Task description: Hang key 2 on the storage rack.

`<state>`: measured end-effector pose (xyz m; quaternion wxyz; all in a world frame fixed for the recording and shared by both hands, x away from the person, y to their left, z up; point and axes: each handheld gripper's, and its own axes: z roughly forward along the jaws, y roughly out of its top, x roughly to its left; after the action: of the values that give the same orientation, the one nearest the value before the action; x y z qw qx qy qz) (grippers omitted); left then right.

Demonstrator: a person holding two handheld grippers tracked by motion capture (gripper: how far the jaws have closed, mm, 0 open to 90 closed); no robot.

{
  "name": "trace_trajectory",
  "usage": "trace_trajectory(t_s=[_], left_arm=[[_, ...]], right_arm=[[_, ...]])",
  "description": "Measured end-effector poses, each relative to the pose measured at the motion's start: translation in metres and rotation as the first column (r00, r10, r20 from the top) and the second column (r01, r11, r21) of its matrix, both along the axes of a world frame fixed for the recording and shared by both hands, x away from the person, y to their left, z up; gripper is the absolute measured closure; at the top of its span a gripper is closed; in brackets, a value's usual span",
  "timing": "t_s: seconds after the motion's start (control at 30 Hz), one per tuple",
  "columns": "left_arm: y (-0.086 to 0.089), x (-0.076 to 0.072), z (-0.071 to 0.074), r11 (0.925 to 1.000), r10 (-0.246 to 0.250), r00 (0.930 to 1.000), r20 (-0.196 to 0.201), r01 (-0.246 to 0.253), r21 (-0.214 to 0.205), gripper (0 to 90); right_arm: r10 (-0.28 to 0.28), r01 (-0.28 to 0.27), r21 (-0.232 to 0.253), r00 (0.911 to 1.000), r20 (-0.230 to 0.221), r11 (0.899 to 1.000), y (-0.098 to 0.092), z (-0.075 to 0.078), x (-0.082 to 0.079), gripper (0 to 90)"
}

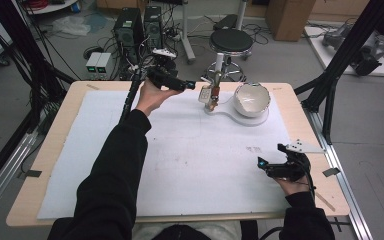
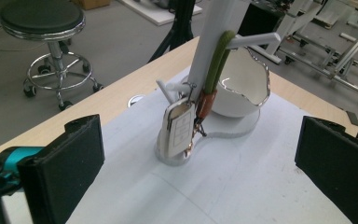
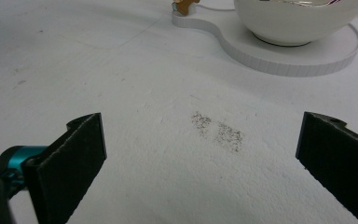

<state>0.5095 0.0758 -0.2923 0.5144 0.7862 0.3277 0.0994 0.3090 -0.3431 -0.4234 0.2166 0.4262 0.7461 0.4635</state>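
Car key (image 2: 179, 129) hanging on stand, just ahead of wide-open left gripper (image 2: 200, 161), right gripper (image 3: 200, 163) released

stand post (image 2: 216, 28): top cut off | bowl (image 3: 298, 18): rim cropped | key fob (image 2: 179, 130): markings unreadable

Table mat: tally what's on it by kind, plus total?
Stand (white base with post): 1
White bowl: 1
Car key fob, hanging on the stand: 1
Green strap, hanging on the stand: 1
Total: 4
Both tongs, left and right, are open and hold nothing.
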Motion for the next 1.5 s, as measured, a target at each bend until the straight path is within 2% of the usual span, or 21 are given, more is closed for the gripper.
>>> trace_trajectory(t_s=[0.17, 0.5, 0.67, 0.73, 0.97, 1.27, 1.43, 1.5], left_arm=[[0.011, -0.012, -0.007, 0.9999, 0.010, 0.9999, 0.006, -0.010, 0.008, 1.6], [0.030, -0.035, -0.026, 0.9981, 0.032, 0.9994, 0.009, -0.032, 0.053, 1.6], [0.041, -0.047, -0.037, 0.9975, 0.042, 0.9991, 0.008, -0.042, 0.056, 1.7], [0.047, -0.053, -0.043, 0.9979, 0.051, 0.9987, 0.003, -0.052, 0.039, 1.6], [0.071, -0.069, -0.061, 0.9964, 0.080, 0.9966, -0.018, -0.079, 0.030, 1.6], [0.090, -0.093, -0.065, 0.9945, 0.103, 0.9947, 0.000, -0.103, 0.022, 1.7], [0.098, -0.107, -0.069, 0.9937, 0.107, 0.9942, 0.008, -0.108, 0.032, 1.7], [0.103, -0.112, -0.072, 0.9930, 0.108, 0.9941, -0.002, -0.108, 0.047, 1.6]], right_arm=[[0.000, 0.000, -0.005, 1.0000, -0.002, 1.000, 0.000, 0.000, -0.001, 0.6], [-0.004, 0.004, -0.008, 1.0000, 0.002, 1.000, -0.002, 0.000, -0.001, 0.6], [-0.003, 0.003, -0.006, 1.0000, -0.008, 1.000, -0.001, -0.001, 0.001, 0.6], [-0.006, 0.006, -0.007, 0.9999, -0.015, 1.000, -0.001, -0.001, 0.001, 0.6], [0.000, 0.000, -0.013, 0.9997, -0.025, 1.000, 0.001, 0.000, 0.003, 0.7], [-0.004, 0.004, -0.016, 0.9994, -0.034, 1.000, 0.001, 0.000, 0.003, 0.7], [-0.002, 0.001, -0.022, 0.9995, -0.031, 1.000, 0.002, 0.000, 0.003, 0.6], [0.000, -0.001, -0.023, 0.9994, -0.035, 1.000, 0.002, 0.000, 0.004, 0.7]])
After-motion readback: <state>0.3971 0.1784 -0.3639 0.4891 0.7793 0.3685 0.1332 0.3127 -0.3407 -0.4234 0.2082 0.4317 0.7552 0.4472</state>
